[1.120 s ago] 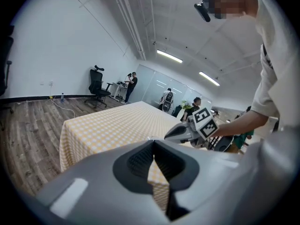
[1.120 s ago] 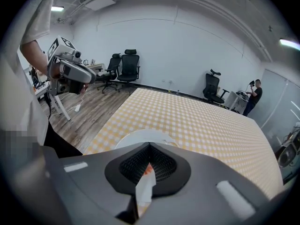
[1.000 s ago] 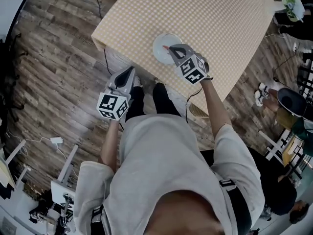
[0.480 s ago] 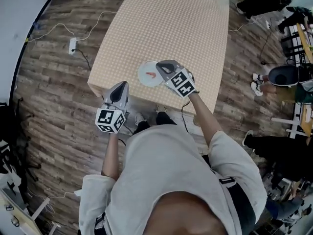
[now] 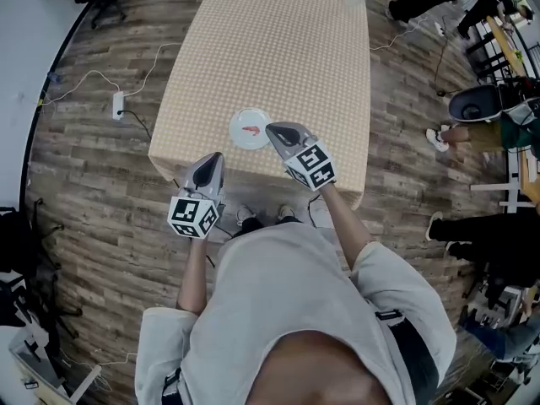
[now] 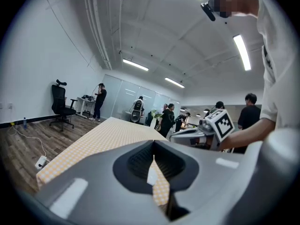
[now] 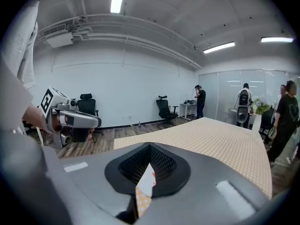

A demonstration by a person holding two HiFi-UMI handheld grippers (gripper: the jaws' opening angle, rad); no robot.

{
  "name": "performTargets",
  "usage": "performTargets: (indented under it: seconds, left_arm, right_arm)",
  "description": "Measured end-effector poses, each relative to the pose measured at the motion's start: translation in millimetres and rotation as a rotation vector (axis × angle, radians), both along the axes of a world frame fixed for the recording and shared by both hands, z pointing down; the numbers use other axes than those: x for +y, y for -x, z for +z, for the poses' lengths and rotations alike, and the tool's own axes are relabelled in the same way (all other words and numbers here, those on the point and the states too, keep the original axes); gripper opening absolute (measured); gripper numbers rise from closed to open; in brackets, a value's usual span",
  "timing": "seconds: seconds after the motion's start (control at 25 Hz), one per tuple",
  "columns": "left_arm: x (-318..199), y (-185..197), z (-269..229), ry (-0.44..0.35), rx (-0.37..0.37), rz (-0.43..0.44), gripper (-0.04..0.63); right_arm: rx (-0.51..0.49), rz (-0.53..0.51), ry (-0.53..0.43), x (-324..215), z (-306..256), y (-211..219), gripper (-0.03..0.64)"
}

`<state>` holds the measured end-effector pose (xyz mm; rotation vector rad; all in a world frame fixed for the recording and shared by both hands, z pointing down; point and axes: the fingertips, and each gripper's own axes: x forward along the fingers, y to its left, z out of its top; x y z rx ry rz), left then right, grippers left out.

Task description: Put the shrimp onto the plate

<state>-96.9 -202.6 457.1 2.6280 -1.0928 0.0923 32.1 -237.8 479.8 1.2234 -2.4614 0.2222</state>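
A small red shrimp (image 5: pixel 251 129) lies on the round white plate (image 5: pixel 240 136) near the front edge of the checkered table (image 5: pixel 278 49). My right gripper (image 5: pixel 270 129) is shut and holds nothing; its tip hangs just beside the plate's right rim. In the right gripper view a sliver of the white plate (image 7: pixel 146 181) shows through the slit between the closed jaws. My left gripper (image 5: pixel 218 157) is also shut and empty. It hangs off the table's front left corner, over the floor. The left gripper view looks along the tabletop, with the right gripper (image 6: pixel 206 130) at its right.
Wood floor surrounds the table, with a power strip (image 5: pixel 118 105) and cables at the left. Several people (image 6: pixel 168 118) stand past the table's far end. Office chairs (image 7: pixel 165 109) stand by the wall. The person's legs are right at the table's front edge.
The right gripper has drawn back from over the plate to beside its right rim. The shrimp now lies uncovered on the plate. The head view has shifted, and the left gripper stays off the table.
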Motion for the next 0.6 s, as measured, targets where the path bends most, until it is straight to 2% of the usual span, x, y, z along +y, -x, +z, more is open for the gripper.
performTargets:
  seconds: [0.28,0.6]
  left_arm:
    - [44,-12,0,-0.005,-0.028,-0.043,0.009]
    - [123,-49,3,-0.021,-0.054,-0.083,0.009]
  right_arm:
    - [-0.061,0.019,-0.027,55,-4,-21,-0.003]
    - [-0.068,-0.004,-0.024,139,9,-49,-0.003]
